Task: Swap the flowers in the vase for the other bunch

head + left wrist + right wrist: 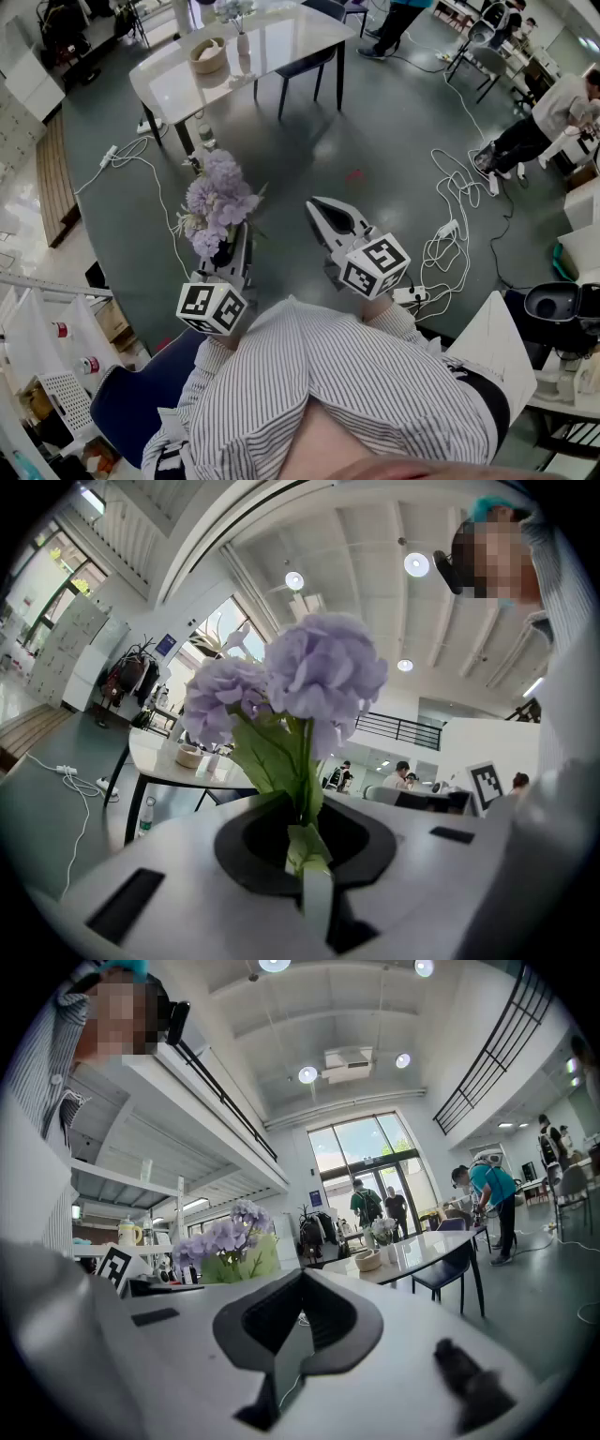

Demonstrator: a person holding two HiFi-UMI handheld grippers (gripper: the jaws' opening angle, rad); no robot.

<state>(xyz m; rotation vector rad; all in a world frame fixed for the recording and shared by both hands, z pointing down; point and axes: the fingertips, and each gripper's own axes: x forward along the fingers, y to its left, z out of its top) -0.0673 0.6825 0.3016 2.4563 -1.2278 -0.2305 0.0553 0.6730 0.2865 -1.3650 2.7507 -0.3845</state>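
While we stand out on the open floor, the left gripper (236,251) has the purple bunch (217,202) pinched by its stem, jaws closed down to a sliver on the green, heads up and clear of the casing. In the left gripper view the stem (307,841) sits right in the throat of the jaws, a firm bite low down. The right gripper (323,214) carries nothing, its jaws pressed fully together, pointing level beside the left one.

And the target? Well away from us: the vase (243,43) stands on the white table (291,37) across the room, beside a bowl (207,54), and pale old flowers (232,11) are in it. So, as we read it, the swap itself isn't begun; this is the carry.

How do we do it well? We keep the bunch upright and the pinch steady, no squeezing harder, since a soft stem would likely crush or kink. We mind the cables (455,187) trailing over the floor on the way in. At the table the free right gripper probably has the first job: open up, take the old stems close above the vase's mouth, and draw them straight up so the narrow vase doesn't tip. Only then should the bunch go down, stem first, centred over the mouth.
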